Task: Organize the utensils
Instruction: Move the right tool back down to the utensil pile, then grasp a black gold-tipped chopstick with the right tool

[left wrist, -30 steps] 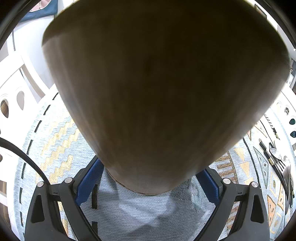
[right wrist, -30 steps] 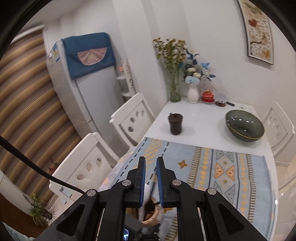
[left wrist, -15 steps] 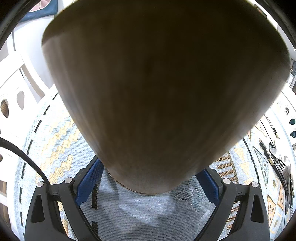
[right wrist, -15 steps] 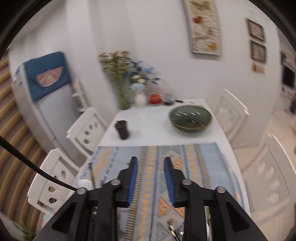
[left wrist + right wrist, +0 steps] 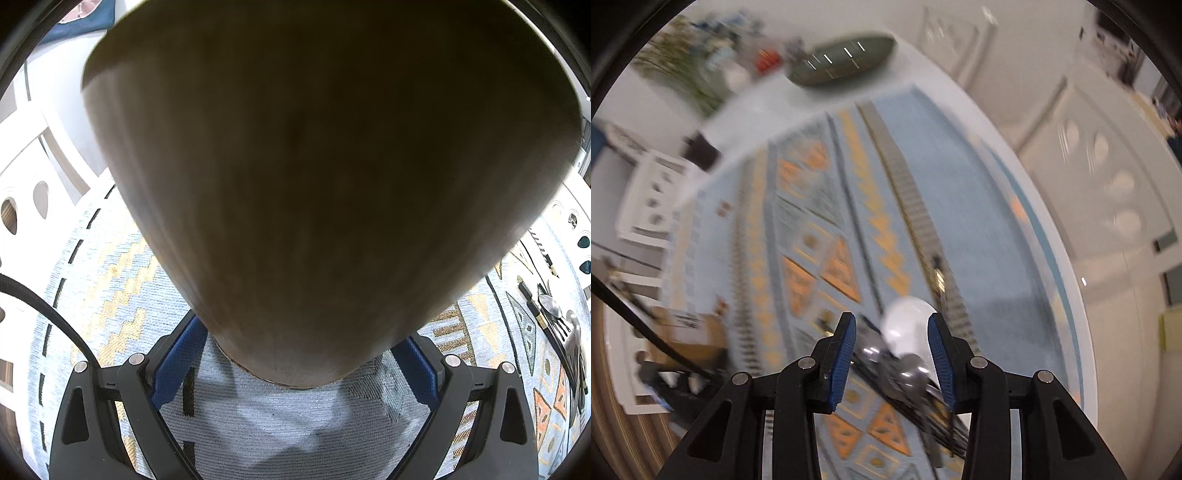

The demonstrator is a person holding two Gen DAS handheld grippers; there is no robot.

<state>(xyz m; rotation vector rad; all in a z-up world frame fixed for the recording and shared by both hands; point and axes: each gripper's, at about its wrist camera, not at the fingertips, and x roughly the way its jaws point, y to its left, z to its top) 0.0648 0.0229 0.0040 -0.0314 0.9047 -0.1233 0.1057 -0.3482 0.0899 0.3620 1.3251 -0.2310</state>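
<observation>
Brown holder (image 5: 317, 177) fills my left view, rim cut off at the top, hiding most of the mat (image 5: 110, 295). Utensils (image 5: 557, 321) squeezed at the right edge, too small to sort. Right view motion-blurred: cutlery pile (image 5: 905, 365) smeared, white rounded thing (image 5: 908, 325) unidentifiable.

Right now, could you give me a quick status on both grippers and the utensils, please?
Left gripper clamped on brown holder. Right gripper open, jaws just widened, over pile of utensils on mat. Nothing gripped; view blurred.
</observation>
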